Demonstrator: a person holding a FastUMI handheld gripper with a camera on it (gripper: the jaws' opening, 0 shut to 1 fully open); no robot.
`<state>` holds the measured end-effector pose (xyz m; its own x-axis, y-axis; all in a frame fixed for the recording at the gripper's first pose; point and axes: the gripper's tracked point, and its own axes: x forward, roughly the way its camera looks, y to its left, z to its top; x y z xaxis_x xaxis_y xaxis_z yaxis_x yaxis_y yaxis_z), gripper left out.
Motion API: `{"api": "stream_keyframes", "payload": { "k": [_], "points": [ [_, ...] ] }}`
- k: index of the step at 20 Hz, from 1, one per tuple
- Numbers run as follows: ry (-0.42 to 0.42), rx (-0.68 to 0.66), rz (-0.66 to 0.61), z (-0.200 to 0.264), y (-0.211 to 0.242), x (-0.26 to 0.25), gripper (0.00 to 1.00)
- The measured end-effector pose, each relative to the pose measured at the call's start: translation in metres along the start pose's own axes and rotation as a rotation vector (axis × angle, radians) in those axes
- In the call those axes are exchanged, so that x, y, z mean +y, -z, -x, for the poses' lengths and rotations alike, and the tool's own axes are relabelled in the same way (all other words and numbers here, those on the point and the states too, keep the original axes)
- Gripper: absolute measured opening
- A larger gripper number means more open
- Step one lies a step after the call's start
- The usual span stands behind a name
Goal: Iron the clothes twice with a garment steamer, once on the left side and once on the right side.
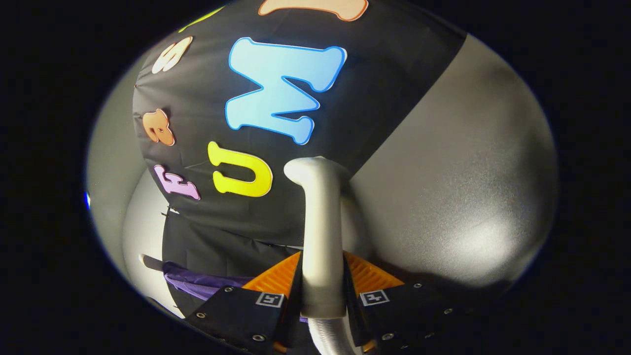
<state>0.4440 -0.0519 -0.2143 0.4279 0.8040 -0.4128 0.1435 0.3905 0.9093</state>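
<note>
Black cloth covers the booth wall [207, 98] behind everything, with a plain pale wall [458, 162] beside it on the right. Low on the left, a purple garment [197, 282] hangs from a dark bar [154, 263] against the cloth, just ahead of the left finger and partly hidden behind it. Nearer the middle, the fingers [268, 291] of the gripper [323, 291] are drawn in narrow and press from both sides on the pale handle of the steamer [321, 231], which rises between them and bends over at its top, blocking part of the cloth behind.
</note>
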Motion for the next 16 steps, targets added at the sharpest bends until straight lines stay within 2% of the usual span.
{"api": "stream_keyframes", "payload": {
  "k": [7, 13, 16],
  "points": [
    [-0.013, 0.014, -0.010, 0.003, 0.005, 0.010, 0.32],
    [-0.002, -0.112, 0.133, 0.040, 0.008, 0.044, 0.32],
    [0.018, -0.154, 0.186, 0.064, 0.031, 0.058, 0.31]
  ]
}}
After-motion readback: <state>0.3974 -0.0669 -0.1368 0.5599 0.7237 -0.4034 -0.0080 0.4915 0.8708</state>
